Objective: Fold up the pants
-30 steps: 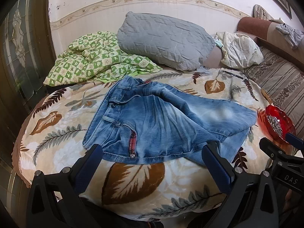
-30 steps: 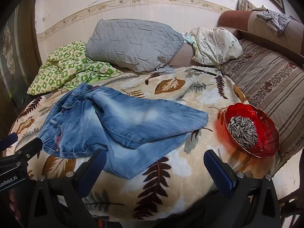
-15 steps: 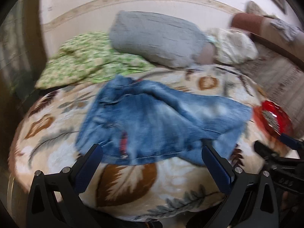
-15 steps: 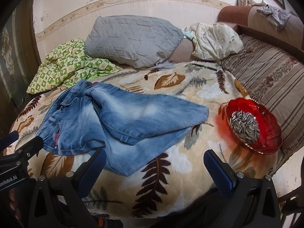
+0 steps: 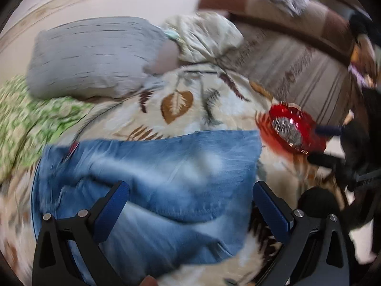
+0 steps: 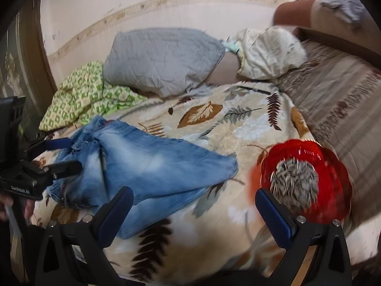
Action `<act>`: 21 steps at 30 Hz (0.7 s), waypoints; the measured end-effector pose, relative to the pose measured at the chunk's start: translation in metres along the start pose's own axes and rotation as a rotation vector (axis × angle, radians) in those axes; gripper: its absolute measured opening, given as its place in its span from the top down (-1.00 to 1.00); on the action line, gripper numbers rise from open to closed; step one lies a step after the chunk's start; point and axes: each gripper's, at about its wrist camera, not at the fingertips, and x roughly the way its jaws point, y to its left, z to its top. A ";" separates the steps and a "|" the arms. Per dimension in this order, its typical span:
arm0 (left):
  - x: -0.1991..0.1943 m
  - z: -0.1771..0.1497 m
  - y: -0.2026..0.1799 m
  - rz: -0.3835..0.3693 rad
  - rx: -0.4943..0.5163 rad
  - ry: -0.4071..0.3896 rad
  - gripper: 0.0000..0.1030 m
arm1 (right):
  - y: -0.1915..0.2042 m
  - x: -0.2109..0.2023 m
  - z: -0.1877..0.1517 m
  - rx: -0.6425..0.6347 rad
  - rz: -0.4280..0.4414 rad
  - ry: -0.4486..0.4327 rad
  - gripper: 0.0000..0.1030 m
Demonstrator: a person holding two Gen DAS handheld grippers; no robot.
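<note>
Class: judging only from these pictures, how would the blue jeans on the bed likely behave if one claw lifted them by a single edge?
The jeans lie rumpled with soft folds, so they would probably sag and drape rather than hold shape. Being thick denim, they likely feel fairly heavy. On the plush leaf-print blanket they may drag rather than slide.

A lived-in room of a home is shown. A surface is covered by a leaf-print blanket [image 6: 214, 124], on which a grey pillow [image 6: 162, 59], a crumpled green cloth [image 6: 88, 95] and a pale bundle [image 6: 269, 52] are piled against a wall trimmed with a border [image 6: 166, 0]. A striped sofa [image 6: 340, 100] is seen alongside, and a red bowl [image 6: 333, 166] of seeds is set on the blanket.
</note>
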 end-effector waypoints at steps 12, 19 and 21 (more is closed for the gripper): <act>0.111 0.062 -0.004 -0.186 0.460 0.168 -1.00 | -0.023 0.101 0.048 -0.254 0.128 0.271 -0.72; 0.179 0.075 -0.001 -0.371 0.502 0.289 -0.76 | -0.030 0.161 0.049 -0.338 0.183 0.442 -0.70; 0.195 0.070 -0.001 -0.439 0.476 0.379 0.52 | -0.029 0.174 0.045 -0.348 0.198 0.492 -0.17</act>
